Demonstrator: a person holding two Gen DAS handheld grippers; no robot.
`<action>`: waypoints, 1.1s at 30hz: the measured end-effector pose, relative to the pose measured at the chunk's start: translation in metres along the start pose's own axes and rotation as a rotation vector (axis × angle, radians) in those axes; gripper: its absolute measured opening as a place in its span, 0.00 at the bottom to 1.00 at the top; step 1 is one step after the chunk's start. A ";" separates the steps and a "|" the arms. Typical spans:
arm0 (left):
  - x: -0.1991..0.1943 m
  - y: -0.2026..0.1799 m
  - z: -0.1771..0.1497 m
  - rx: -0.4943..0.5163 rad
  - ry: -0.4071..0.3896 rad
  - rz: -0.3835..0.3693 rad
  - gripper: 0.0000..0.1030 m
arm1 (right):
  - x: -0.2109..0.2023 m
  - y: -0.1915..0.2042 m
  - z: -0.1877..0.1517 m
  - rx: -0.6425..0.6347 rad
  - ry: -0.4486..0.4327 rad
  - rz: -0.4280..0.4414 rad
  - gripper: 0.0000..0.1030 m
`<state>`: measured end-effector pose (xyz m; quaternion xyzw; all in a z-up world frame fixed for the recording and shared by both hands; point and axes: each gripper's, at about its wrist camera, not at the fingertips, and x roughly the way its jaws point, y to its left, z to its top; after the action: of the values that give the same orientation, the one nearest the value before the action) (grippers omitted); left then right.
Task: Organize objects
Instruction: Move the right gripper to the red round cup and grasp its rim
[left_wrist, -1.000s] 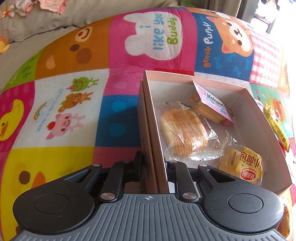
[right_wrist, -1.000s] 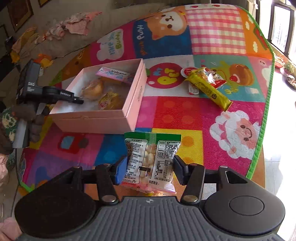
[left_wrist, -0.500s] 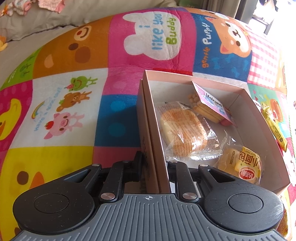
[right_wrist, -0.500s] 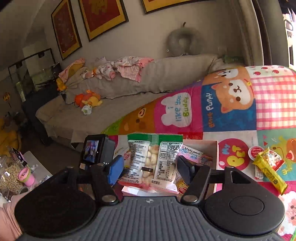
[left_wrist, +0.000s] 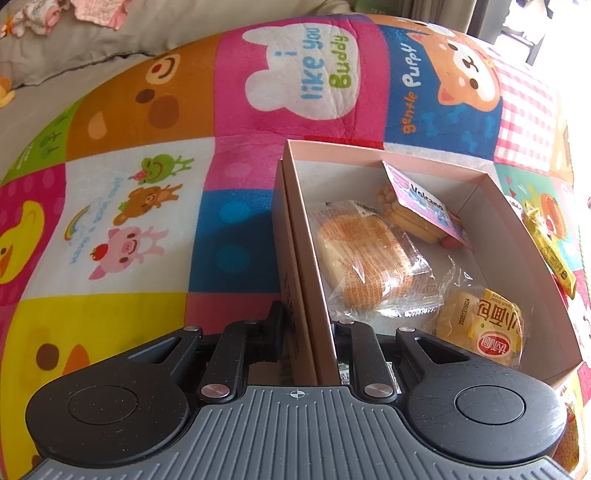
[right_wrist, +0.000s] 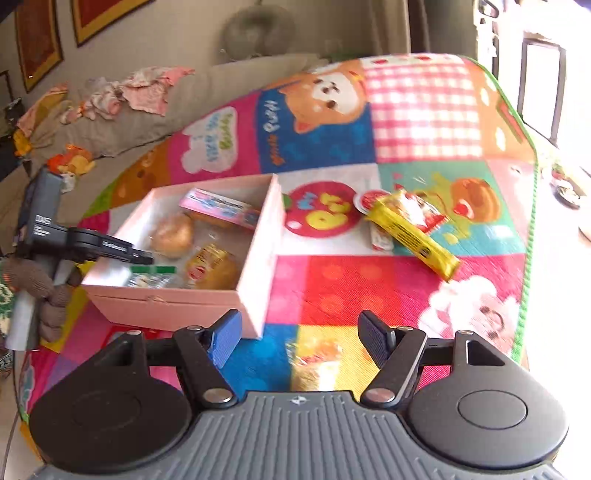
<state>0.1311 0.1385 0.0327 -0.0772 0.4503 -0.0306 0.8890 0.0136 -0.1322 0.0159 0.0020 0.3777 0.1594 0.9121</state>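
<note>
A pink box lies on the cartoon play mat. My left gripper is shut on the box's near side wall; it also shows in the right wrist view. In the box lie a wrapped bun, a yellow bread pack, a Volcano biscuit pack and a green-topped nut packet. My right gripper is open and empty, in front of the box's near corner. A yellow snack bar lies on the mat to the right.
A red sauce cup and small sachets lie under the snack bar. A grey sofa with clothes and toys stands behind the mat. The mat's green edge runs along the right, by a bright window.
My right gripper carried the green nut packet over the box, opened and let it go. The packet now lies in the box. The right gripper has drawn back. The left gripper has not moved.
</note>
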 end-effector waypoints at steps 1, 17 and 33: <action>0.000 0.000 0.000 0.001 0.000 0.000 0.19 | 0.005 -0.011 -0.002 0.017 0.010 -0.020 0.68; 0.000 -0.001 0.001 -0.013 0.004 0.002 0.19 | 0.216 -0.120 0.146 0.172 0.110 -0.205 0.80; -0.001 0.003 -0.002 -0.031 -0.014 -0.015 0.19 | 0.085 -0.094 0.027 0.262 0.210 0.112 0.51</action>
<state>0.1289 0.1412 0.0320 -0.0945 0.4437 -0.0299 0.8907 0.1163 -0.1931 -0.0347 0.1252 0.4877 0.1586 0.8493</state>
